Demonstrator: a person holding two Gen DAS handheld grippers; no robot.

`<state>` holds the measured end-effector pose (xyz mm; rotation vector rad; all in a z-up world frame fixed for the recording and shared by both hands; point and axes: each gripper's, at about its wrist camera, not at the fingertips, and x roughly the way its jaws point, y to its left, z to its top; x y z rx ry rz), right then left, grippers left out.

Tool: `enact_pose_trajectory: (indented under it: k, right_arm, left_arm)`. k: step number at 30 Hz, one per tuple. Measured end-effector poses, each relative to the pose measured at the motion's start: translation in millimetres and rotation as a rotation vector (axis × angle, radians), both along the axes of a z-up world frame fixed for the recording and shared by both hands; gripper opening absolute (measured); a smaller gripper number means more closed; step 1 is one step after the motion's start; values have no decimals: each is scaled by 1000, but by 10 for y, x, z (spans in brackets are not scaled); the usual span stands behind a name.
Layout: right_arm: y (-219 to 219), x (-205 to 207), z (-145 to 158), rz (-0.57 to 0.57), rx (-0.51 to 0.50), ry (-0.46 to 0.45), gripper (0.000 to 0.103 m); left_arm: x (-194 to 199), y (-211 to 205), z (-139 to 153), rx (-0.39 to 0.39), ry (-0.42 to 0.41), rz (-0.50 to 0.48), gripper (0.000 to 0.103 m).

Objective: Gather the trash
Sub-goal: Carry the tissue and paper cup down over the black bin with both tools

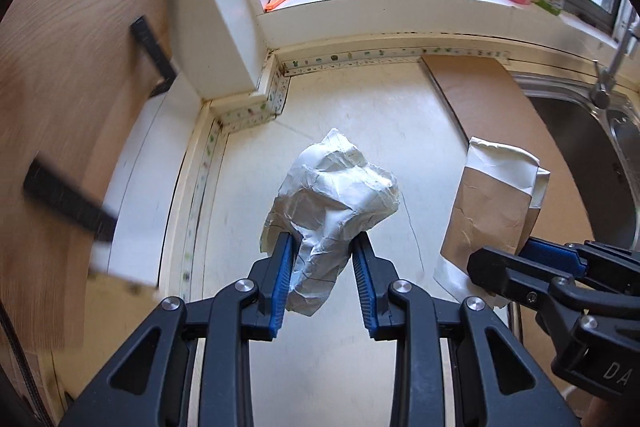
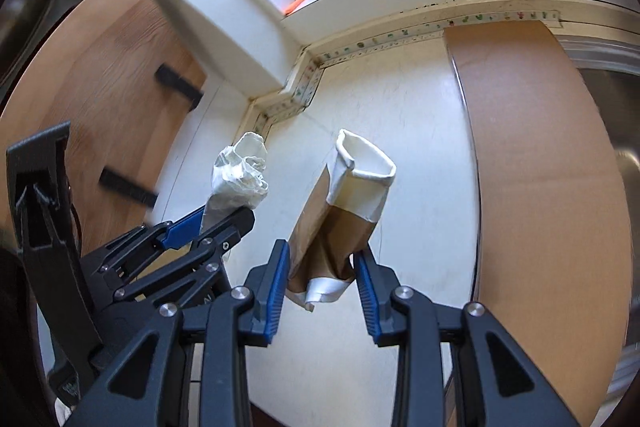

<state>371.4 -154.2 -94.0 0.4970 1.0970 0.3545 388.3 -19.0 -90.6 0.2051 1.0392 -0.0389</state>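
Hand-held gripper (image 2: pixel 322 267): crushed cup (image 2: pixel 344 211), rim forward.

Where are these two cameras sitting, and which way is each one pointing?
Left wrist view: on the left gripper, looking down along it at the white countertop; crumpled white paper clamped.
Right wrist view: on the right gripper, same downward aim; squashed brown paper cup clamped.
Shared: both grippers, both pieces of trash, cardboard sheet, window sill.

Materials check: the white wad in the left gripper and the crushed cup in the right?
White wad: looks like matte paper; sharp creases, holds its crumpled shape.
Crushed cup: likely paperboard, brown outside, white rolled rim, slightly glossy inside, possibly coated; it folded flat instead of cracking.
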Motion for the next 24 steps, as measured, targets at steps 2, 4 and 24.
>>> enact_pose_trajectory:
  k: [2, 4, 24]
  right_arm:
    - [62, -299, 96, 3, -15, -15, 33]
    - [161, -564, 176, 4, -25, -27, 33]
    - [817, -2665, 266, 18, -133, 2, 33]
  left_arm:
    - [-263, 63, 69, -30, -8, -5, 28]
    - [-533, 115, 150, -48, -16, -9, 28]
    - [-2422, 474, -29, -249, 53, -82, 28]
